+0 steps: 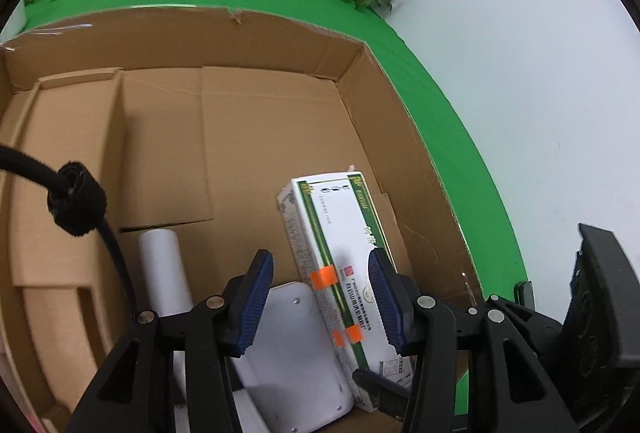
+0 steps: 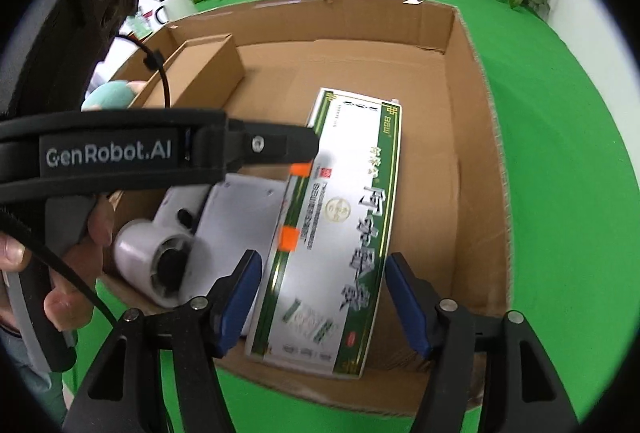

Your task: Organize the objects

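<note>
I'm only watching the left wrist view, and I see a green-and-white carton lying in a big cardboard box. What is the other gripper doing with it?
Observer: The right gripper straddles the near end of the green-and-white carton. Its jaws are open and the pads are not pressing.
Operator: Is the white roll beside it solid?
Observer: It doesn't look solid. The right wrist view faces the end of the white roll, which has a dark hole in the middle.
Operator: Is anything tucked behind the small cardboard box?
Observer: Yes, a teal plush toy peeks out just left of the small cardboard box.
</note>
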Demonstrator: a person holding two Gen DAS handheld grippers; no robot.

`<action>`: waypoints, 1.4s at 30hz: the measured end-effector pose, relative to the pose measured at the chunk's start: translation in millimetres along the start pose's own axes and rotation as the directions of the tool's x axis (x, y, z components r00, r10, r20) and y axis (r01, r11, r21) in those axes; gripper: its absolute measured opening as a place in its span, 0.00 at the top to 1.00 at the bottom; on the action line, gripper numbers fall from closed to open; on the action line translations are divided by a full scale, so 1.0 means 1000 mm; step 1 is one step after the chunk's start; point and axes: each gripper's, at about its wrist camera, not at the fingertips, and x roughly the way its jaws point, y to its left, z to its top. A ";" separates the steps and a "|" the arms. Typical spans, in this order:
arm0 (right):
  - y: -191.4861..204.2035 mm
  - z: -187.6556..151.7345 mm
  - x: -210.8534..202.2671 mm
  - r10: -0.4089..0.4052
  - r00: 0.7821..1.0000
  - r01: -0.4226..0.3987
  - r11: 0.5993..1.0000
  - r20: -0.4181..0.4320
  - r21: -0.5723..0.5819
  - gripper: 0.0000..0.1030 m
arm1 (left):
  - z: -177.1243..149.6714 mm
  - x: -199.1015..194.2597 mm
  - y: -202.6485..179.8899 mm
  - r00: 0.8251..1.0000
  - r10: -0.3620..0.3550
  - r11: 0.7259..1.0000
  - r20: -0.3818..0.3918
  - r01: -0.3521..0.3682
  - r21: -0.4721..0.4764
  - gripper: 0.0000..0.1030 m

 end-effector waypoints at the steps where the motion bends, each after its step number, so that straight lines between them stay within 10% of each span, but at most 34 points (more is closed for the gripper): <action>1: 0.003 -0.001 0.001 -0.011 1.000 0.011 1.000 -0.001 -0.010 0.35 | -0.002 -0.005 0.001 1.000 -0.001 1.000 0.004 0.001 0.000 0.53; 10: 0.004 -0.010 -0.008 -0.022 0.999 0.022 1.000 0.033 0.004 0.35 | -0.040 -0.065 0.001 0.971 0.172 0.982 0.165 -0.183 0.051 0.53; 14: -0.001 -0.026 -0.049 -0.005 0.964 -0.030 0.992 0.265 0.126 0.15 | -0.078 -0.105 -0.003 0.884 0.327 0.925 0.334 -0.373 0.080 0.33; 16: 0.007 -0.039 -0.059 -0.046 0.934 -0.011 0.987 0.355 0.158 0.13 | -0.098 -0.119 -0.003 0.826 0.395 0.888 0.403 -0.455 0.063 0.05; 20: 0.043 -0.060 -0.058 -0.151 0.873 0.133 0.989 0.465 0.072 0.13 | -0.141 -0.131 0.007 0.722 0.493 0.826 0.486 -0.564 0.000 0.01; 31: 0.067 -0.075 -0.026 -0.207 0.858 0.200 0.978 0.470 0.064 0.11 | -0.180 -0.117 0.051 0.662 0.575 0.793 0.481 -0.595 -0.129 0.01; 42: 0.067 -0.080 -0.022 -0.252 0.809 0.237 0.967 0.531 0.097 0.01 | -0.182 -0.111 0.048 0.646 0.554 0.795 0.525 -0.598 -0.103 0.00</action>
